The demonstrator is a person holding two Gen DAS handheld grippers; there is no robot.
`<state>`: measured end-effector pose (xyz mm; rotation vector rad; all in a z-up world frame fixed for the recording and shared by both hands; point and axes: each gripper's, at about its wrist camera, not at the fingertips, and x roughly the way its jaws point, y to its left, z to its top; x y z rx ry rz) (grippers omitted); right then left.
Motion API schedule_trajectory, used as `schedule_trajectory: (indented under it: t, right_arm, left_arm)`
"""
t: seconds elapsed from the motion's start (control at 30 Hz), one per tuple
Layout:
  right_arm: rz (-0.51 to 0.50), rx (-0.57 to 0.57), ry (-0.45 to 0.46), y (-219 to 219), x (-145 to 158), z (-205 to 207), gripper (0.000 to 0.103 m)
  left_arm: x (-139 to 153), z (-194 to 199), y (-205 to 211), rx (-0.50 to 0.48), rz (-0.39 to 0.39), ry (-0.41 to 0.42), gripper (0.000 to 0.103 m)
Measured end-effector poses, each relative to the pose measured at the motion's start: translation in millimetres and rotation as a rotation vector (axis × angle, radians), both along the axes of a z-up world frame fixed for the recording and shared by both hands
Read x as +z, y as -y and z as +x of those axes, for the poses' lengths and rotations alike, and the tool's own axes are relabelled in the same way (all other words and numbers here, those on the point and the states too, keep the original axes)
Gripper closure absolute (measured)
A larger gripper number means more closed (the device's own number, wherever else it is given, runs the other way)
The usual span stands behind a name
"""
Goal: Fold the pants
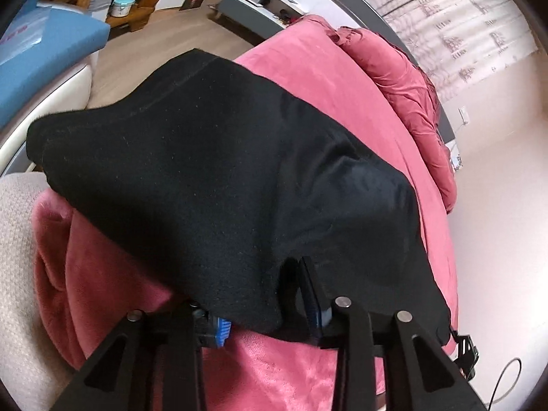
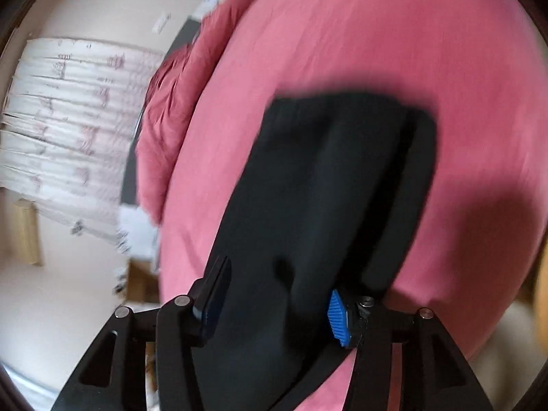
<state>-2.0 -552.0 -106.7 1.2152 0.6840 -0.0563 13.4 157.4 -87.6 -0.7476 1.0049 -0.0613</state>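
Observation:
The black pants point(image 1: 212, 157) lie folded on a pink bed cover point(image 1: 325, 78), with the near edge bunched between my left gripper's fingers. My left gripper point(image 1: 270, 311) has its jaws wide apart around that edge, blue pads showing. In the right wrist view the pants point(image 2: 325, 188) stretch away as a long black strip, blurred by motion. My right gripper point(image 2: 274, 304) is also wide open, with the fabric lying between its fingers and not pinched.
A crumpled red duvet point(image 1: 404, 82) lies along the bed's far side by a curtain point(image 1: 455, 17). A blue-topped surface point(image 1: 44, 58) and a grey shelf unit point(image 1: 260, 3) stand beyond the bed. A pink fleece blanket point(image 1: 113, 291) hangs over the near edge.

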Motion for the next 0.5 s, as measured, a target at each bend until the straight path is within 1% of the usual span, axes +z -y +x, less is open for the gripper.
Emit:
schedule_trajectory:
  t: [0.07, 0.1, 0.13, 0.2, 0.23, 0.27, 0.3, 0.37, 0.43, 0.47, 0.5]
  right_arm:
    - [0.008, 0.076, -0.011, -33, -7, 5, 0.050]
    - [-0.008, 0.108, -0.014, -50, -9, 8, 0.050]
    - [-0.038, 0.134, -0.020, -64, -7, 8, 0.052]
    - [-0.151, 0.192, -0.062, -86, 1, 11, 0.078]
    - [-0.220, 0.234, -0.090, -96, 4, 15, 0.095]
    - [-0.256, 0.244, -0.088, -101, 9, 17, 0.095]
    - [-0.273, 0.245, -0.077, -103, 12, 19, 0.095]
    - [-0.262, 0.227, -0.045, -101, 25, 15, 0.095]
    - [-0.253, 0.220, -0.026, -99, 33, 6, 0.095]
    - [-0.264, 0.229, -0.034, -100, 35, 8, 0.095]
    - [-0.279, 0.237, -0.051, -99, 35, 22, 0.095]
  left_arm:
    - [-1, -5, 2, 0.023, -0.030, 0.011, 0.068]
    - [-2, -6, 3, 0.024, -0.051, 0.018, 0.068]
    - [-1, -8, 2, 0.020, -0.054, 0.022, 0.068]
    - [1, -10, 3, 0.016, -0.030, 0.023, 0.071]
    - [1, -10, 3, 0.017, -0.016, 0.017, 0.074]
    - [1, -10, 2, 0.021, -0.011, 0.011, 0.078]
    - [1, -11, 0, 0.026, -0.007, 0.005, 0.082]
    - [4, -14, -7, 0.041, -0.039, 0.013, 0.088]
    - [10, -19, -14, 0.050, -0.058, 0.027, 0.090]
    - [12, -20, -17, 0.051, -0.058, 0.031, 0.091]
    - [12, -22, -17, 0.047, -0.055, 0.032, 0.091]
